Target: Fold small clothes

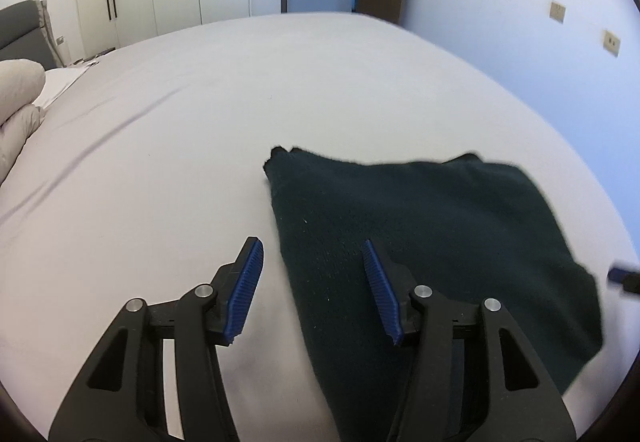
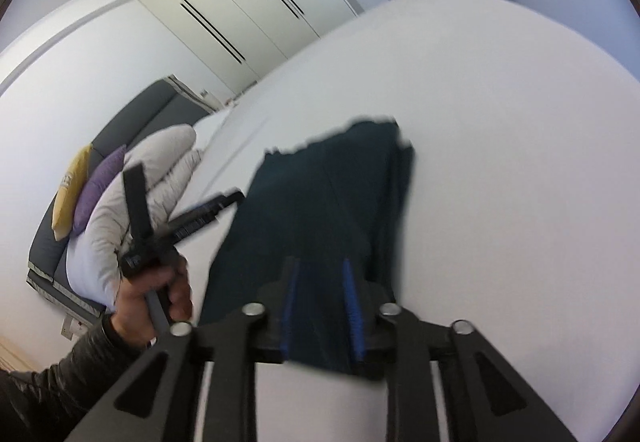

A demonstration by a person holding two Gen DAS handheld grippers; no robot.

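The left hand-held gripper [image 1: 312,290] hovered with its jaws wide apart over the left edge of the dark green garment [image 1: 432,242], one blue pad above the bare sheet and the other above the cloth, gripping nothing. The right hand-held gripper [image 2: 320,306] sat at the garment's near end with cloth lying between its partly closed jaws; motion blur made it impossible to tell whether they pinched it. The garment lay spread flat on the white bed [image 1: 240,102], already looking doubled over in the right wrist view. The step in hand seemed to be taking hold for another fold. Next, the left jaws would need to drop onto that edge and close before both ends were lifted across.
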